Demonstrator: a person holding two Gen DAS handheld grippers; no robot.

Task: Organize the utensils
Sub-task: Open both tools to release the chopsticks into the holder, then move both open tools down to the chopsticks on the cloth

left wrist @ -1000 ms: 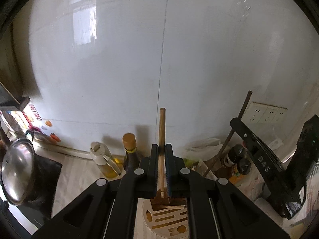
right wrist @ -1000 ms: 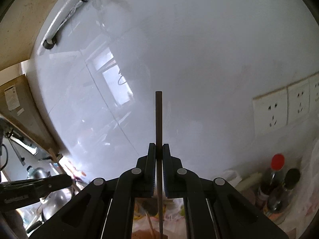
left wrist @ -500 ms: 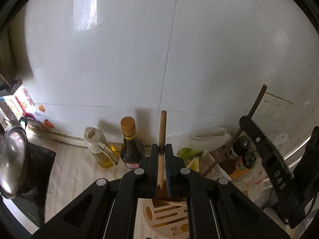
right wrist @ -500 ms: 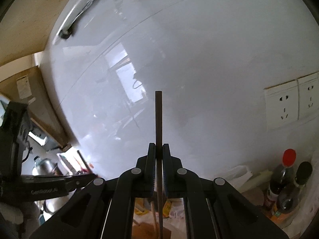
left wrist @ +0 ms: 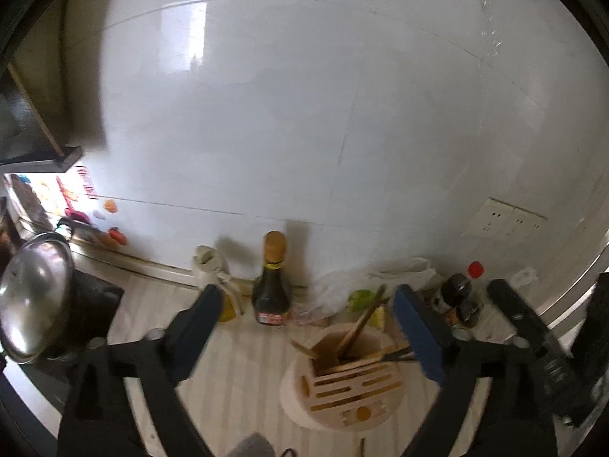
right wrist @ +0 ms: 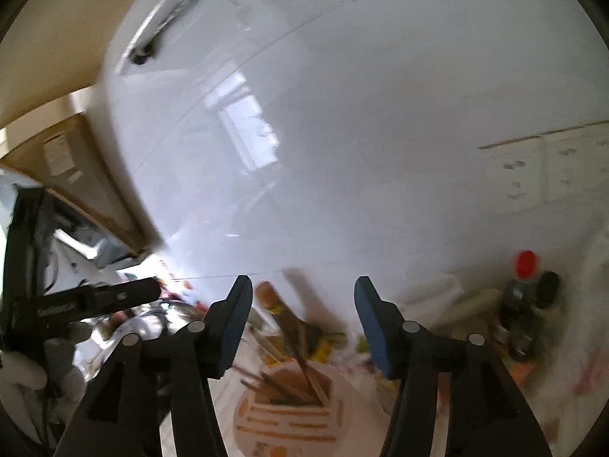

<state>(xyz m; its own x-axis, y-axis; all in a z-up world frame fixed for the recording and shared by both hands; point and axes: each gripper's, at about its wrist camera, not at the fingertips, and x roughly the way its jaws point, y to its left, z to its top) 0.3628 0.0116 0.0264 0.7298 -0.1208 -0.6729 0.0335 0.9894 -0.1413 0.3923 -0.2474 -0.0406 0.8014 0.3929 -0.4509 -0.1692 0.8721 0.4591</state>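
While both grippers hang above the counter with nothing between their fingers, the chopsticks [left wrist: 361,320] stand in the open well of the round wooden utensil holder [left wrist: 342,392], leaning toward the wall. From the left of the left wrist view, a steel pot lid [left wrist: 34,293] sits at the counter edge, then an oil bottle [left wrist: 217,278], a dark sauce bottle [left wrist: 272,285], and the holder just in front of a white plastic bag [left wrist: 399,270]; small condiment bottles [left wrist: 460,293] stand beyond. The left gripper [left wrist: 304,304] is spread wide, its jaws well apart on either side of the sauce bottle and holder. In the right wrist view, the right gripper [right wrist: 302,301] is likewise wide apart over the holder. I judge the placing step finished for these sticks; the next move calls for drawing both tools back without brushing the leaning sticks, then finding any utensil not yet stowed.
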